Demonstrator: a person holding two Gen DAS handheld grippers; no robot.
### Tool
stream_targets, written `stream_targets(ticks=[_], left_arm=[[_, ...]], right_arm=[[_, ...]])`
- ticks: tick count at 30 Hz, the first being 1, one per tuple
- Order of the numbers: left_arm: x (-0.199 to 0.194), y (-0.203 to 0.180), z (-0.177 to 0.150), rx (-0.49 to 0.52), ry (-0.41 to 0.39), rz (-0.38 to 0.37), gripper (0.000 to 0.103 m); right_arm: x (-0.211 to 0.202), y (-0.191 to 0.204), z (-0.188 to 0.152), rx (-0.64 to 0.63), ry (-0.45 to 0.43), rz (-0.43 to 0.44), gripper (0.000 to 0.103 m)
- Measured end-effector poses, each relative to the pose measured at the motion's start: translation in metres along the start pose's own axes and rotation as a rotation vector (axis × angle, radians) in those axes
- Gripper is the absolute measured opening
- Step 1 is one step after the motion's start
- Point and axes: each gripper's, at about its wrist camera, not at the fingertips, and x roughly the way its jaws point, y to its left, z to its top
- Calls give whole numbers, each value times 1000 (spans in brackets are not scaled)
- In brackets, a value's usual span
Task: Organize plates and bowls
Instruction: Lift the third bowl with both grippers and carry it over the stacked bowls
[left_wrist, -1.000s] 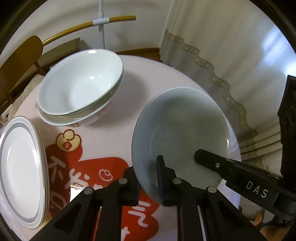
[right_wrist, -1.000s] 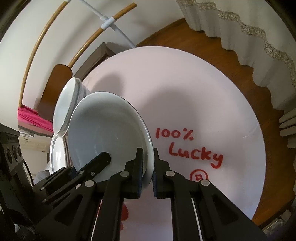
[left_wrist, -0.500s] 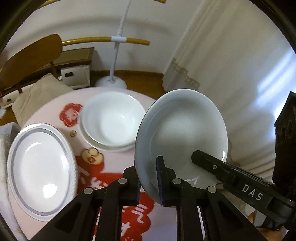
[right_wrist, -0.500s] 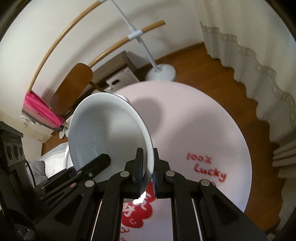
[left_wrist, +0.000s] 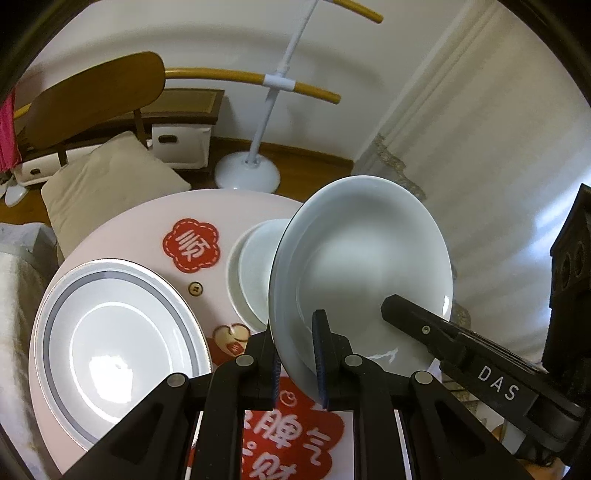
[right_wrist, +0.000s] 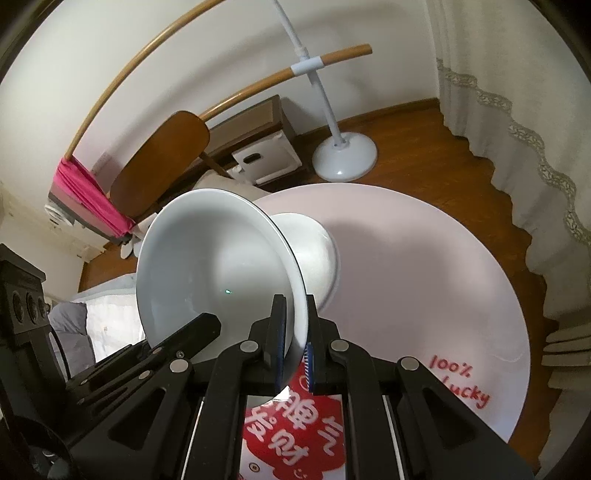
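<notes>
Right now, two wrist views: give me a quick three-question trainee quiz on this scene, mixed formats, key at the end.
1. True or false: both grippers clamp the rim of the same white bowl.
2. Multiple choice: the grey-rimmed plate is A) on the round table, B) in the left gripper, C) on the wooden chair.
3. Fill in: beyond the held bowl, stacked ____ sit on the table.

Key: 1 true; 2 A; 3 bowls.

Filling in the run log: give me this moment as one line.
left gripper: shut on bowl rim | right gripper: shut on bowl rim | bowl: lifted, tilted | table: stacked bowls, plate
</notes>
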Motion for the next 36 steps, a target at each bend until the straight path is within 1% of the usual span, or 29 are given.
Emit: stream_targets(ticks=[1,5,14,24,29,31,32,34,36], left_arm=[[5,4,3,-5,10,5,12],[19,-2,14,-10,44,23,12],[43,-9,34,-2,87,29,12],[61,-13,39,15,107,33,12],[68,-14,41,18,110,34,12],[70,-15,40,19,112,32,12],[71,-15,40,22,115,32,12],[73,-14,40,17,119,31,12],[74,-13,41,19,116,35,12]], right_arm=[[4,1,2,0,8,-4,8],[19,4,7,5,30,-37,8],[36,6,16,22,51,-94,8],[45,4,14,45,62,-142,9],[47,4,17,51,51,-162,9],[47,6,17,41,46,-182,10],[48,8,17,33,45,-205,12],[51,11,17,10,48,-261,14],[53,10,15,9,50,-265,14]])
